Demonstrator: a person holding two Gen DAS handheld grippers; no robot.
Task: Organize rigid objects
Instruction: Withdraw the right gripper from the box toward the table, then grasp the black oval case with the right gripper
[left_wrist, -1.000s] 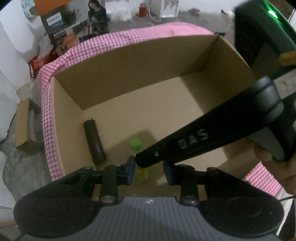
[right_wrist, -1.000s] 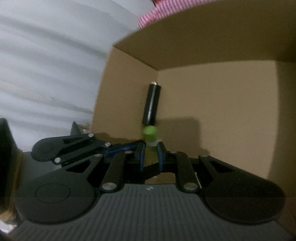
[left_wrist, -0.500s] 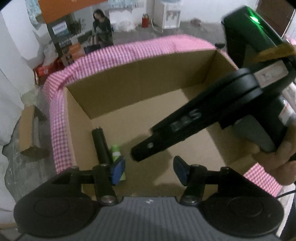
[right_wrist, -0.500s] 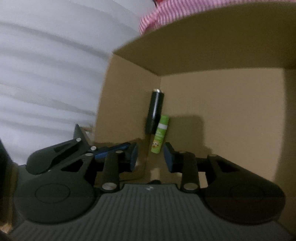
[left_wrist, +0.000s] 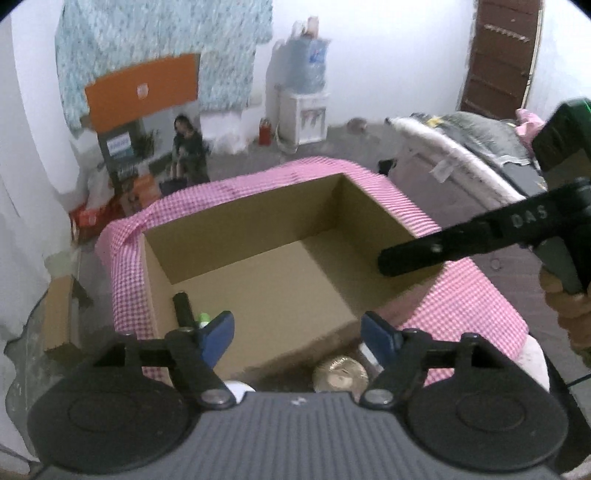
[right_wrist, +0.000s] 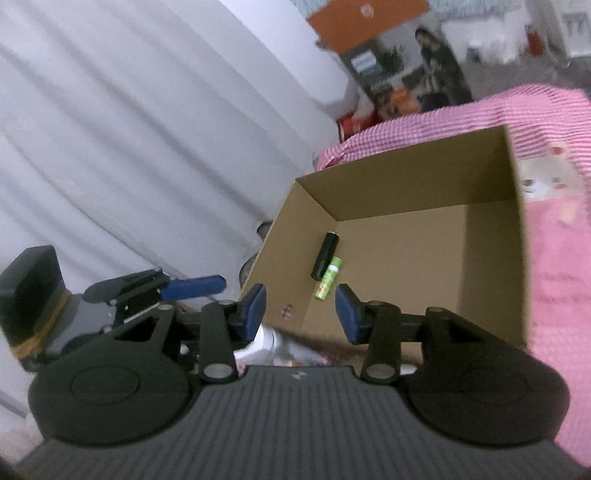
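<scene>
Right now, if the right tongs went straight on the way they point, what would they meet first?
Probably the cardboard box, near the green tube lying beside the black cylinder. The opening right tongs are empty; depth is unclear.

Brown box (right_wrist: 424, 258) on pink gingham cloth (right_wrist: 554, 295) holds black cylinder (right_wrist: 325, 255), seemingly lime-green tube (right_wrist: 328, 277).

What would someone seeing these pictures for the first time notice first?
Probably the open brown cardboard box sitting on pink checked cloth. Inside, close to one side wall, a black cylindrical tube lies on the floor of the box right beside a small green stick-shaped tube. In front, the left gripper and right gripper have their blue-padded fingers opening with nothing between them.
</scene>
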